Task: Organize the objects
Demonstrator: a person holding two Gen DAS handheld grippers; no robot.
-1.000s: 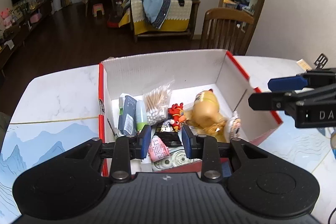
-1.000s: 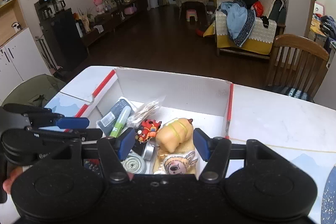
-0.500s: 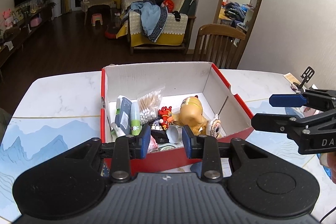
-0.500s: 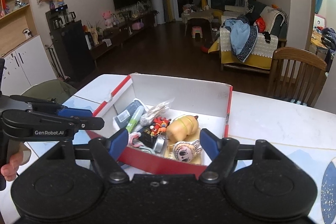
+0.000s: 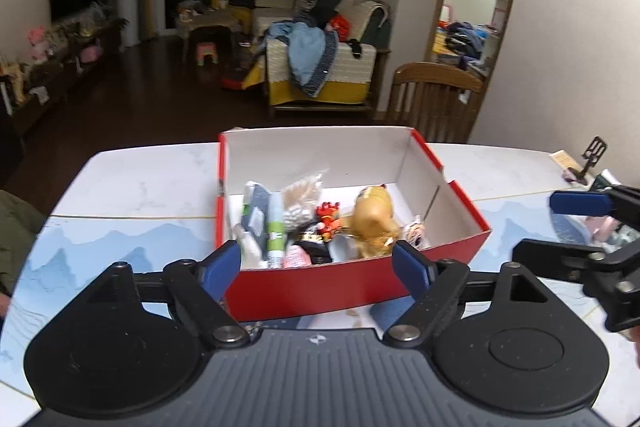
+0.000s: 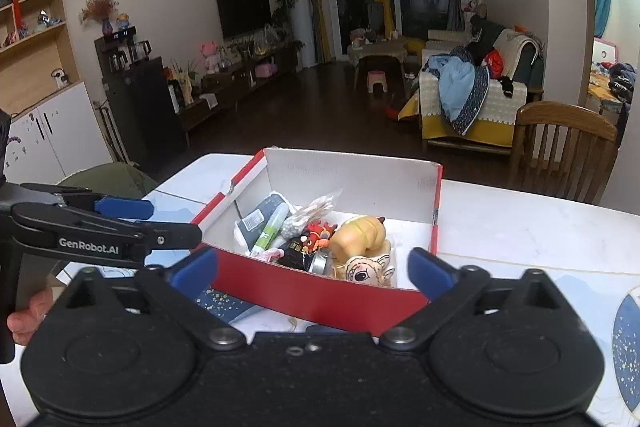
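We see red box [image 5: 352,291] of small items on marble table [image 5: 132,179]. Left gripper [image 5: 318,267], right gripper [image 6: 314,271] just opened wide, holding nothing.

A wooden chair [image 6: 566,147] stands behind the marble table [image 6: 528,231]. A sofa [image 5: 320,75] carries heaped clothes [image 5: 308,55]. A television [image 6: 242,11] hangs beyond.

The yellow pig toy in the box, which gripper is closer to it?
Right, probably. The right gripper is open just in front of the yellow pig toy, near the box's front wall. The left gripper is open farther toward the box's left side.
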